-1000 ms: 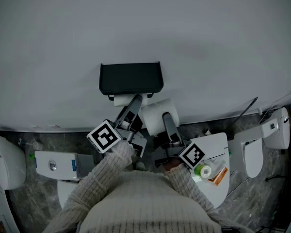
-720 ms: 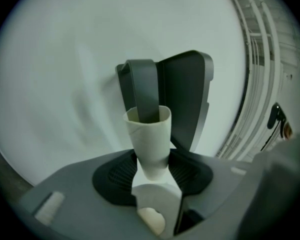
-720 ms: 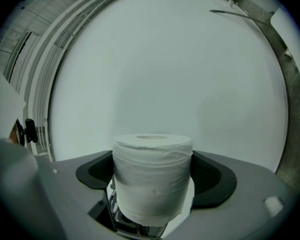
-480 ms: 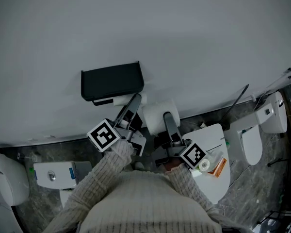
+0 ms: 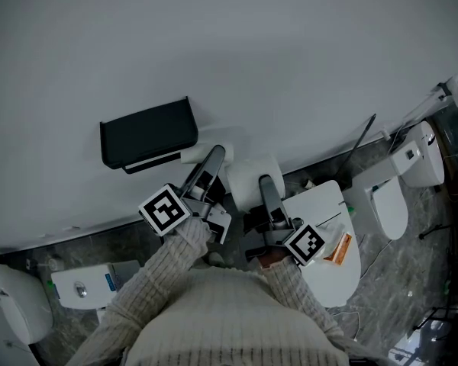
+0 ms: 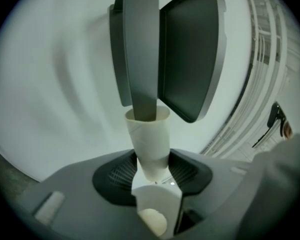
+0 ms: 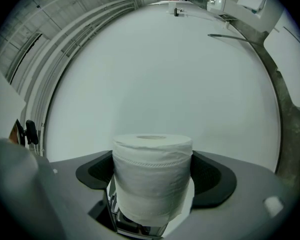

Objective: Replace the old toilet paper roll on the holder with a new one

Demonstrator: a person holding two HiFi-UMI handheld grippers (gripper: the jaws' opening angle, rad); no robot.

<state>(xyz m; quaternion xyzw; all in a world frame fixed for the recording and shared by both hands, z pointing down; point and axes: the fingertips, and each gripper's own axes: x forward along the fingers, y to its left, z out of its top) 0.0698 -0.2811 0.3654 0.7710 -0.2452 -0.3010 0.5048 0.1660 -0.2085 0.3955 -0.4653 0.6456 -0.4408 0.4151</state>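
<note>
The black holder (image 5: pixel 149 133) hangs on the pale wall with no roll on it; it also fills the upper part of the left gripper view (image 6: pixel 190 49). My left gripper (image 5: pixel 206 158) is shut on the old bare cardboard tube (image 5: pixel 196 155), just right of and below the holder. In the left gripper view the tube (image 6: pixel 149 139) sits on one jaw, which runs into its open end, in that gripper (image 6: pixel 149 151). My right gripper (image 5: pixel 256 185) is shut on the new full white roll (image 5: pixel 250 180), right of the tube. The roll (image 7: pixel 152 176) stands upright in this gripper (image 7: pixel 152 189).
A white rounded top (image 5: pixel 320 235) at lower right carries an orange packet (image 5: pixel 338 248). White bathroom fixtures (image 5: pixel 401 193) stand at far right, and a white box (image 5: pixel 88 284) at lower left. A dark rod (image 5: pixel 359 147) leans on the wall. The floor is dark marble.
Both grippers have drawn away to the right of the holder, taking the tube and the new roll along. The tube, just under the holder before, now sits beside it.
</note>
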